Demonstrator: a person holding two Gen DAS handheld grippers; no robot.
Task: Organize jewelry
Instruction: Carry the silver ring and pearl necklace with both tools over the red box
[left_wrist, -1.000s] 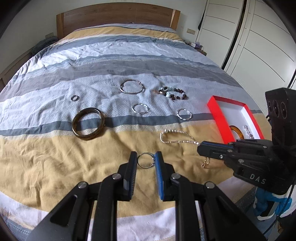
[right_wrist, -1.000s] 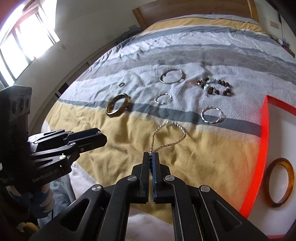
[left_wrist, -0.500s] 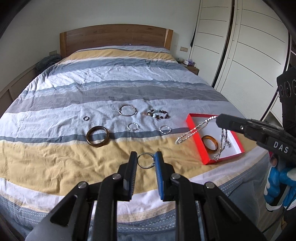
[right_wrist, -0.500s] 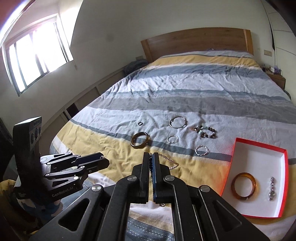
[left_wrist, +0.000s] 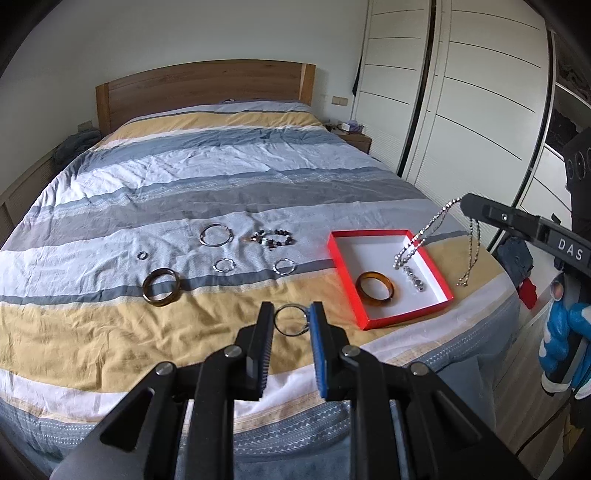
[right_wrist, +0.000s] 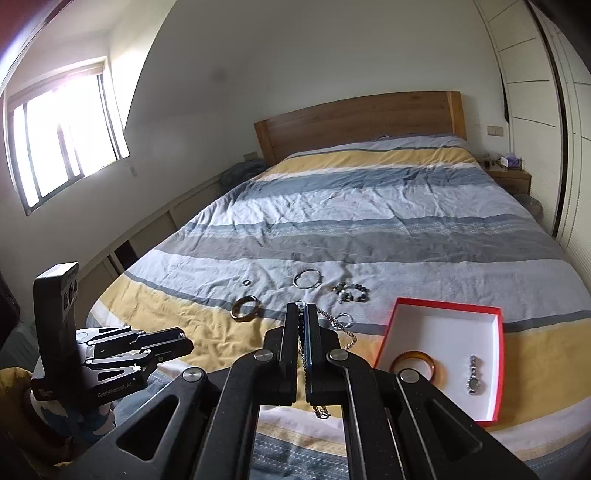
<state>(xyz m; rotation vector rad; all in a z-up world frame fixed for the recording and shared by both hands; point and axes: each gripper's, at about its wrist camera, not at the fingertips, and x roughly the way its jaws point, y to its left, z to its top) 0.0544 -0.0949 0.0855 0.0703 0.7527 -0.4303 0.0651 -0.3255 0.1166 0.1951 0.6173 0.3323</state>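
- Up front, the left gripper (left_wrist: 291, 320) has its jaws partly apart with a thin metal ring (left_wrist: 291, 319) pinched between the two pads, held above the bed (left_wrist: 110, 332).
- Off to its right, the right gripper (left_wrist: 466, 202) has its jaws pressed together on a silver chain (left_wrist: 417, 240), which hangs in two strands.
- One strand of the chain dangles over the red box (left_wrist: 347, 280); the other hangs just past the box's right wall.
- Inside the box lie an amber bangle (left_wrist: 375, 293) and a small watch (left_wrist: 415, 278), apart from each other.
- On the bedspread to the left of the box rest a beaded bracelet (left_wrist: 272, 238), a large silver bangle (left_wrist: 214, 235), two small silver hoops (left_wrist: 224, 265) (left_wrist: 284, 266), a tiny ring (left_wrist: 142, 255) and a dark brown bangle (left_wrist: 161, 291).
- A blue-gloved hand (left_wrist: 561, 347) grips the right gripper's handle.
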